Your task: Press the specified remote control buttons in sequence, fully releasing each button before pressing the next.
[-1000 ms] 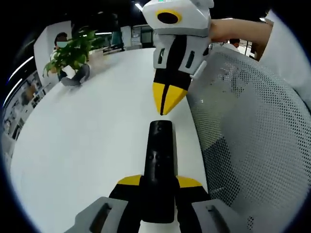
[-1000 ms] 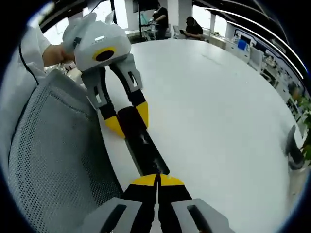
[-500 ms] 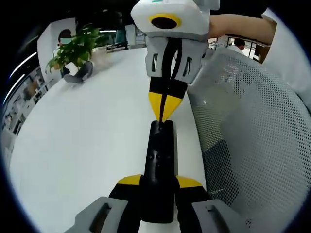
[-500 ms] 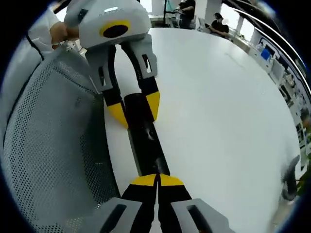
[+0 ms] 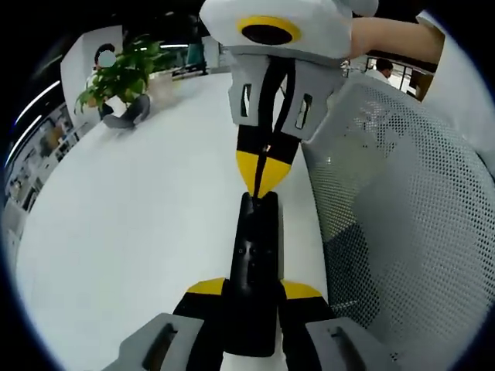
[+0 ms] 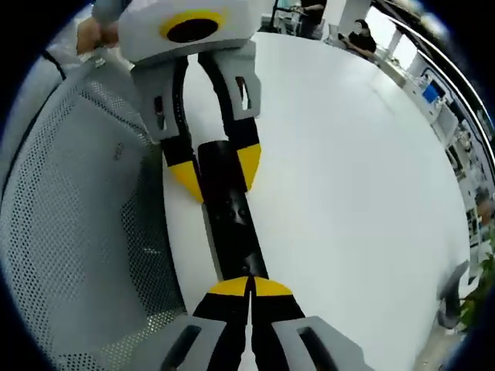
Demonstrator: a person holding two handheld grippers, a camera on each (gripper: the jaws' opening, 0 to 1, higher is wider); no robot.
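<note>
A long black remote control point(image 5: 254, 267) lies between my left gripper's yellow-tipped jaws, and my left gripper point(image 5: 254, 288) is shut on its near end above the white table point(image 5: 131, 224). My right gripper point(image 5: 262, 188) comes in from the top of the left gripper view, shut, with its yellow tip touching the remote's far end. In the right gripper view my right gripper point(image 6: 249, 280) rests its closed tip on the remote point(image 6: 232, 232), and my left gripper point(image 6: 216, 170) clamps the other end.
A grey mesh chair back point(image 5: 394, 232) stands close along the table's edge, also seen as the mesh chair back point(image 6: 77, 224). A potted plant point(image 5: 120, 81) sits at the table's far end. A person's hand point(image 5: 387, 35) holds the right gripper. People sit in the background point(image 6: 360, 35).
My right gripper has come down and closer along the remote until its shut tip meets the remote's far end. My left gripper keeps its hold.
</note>
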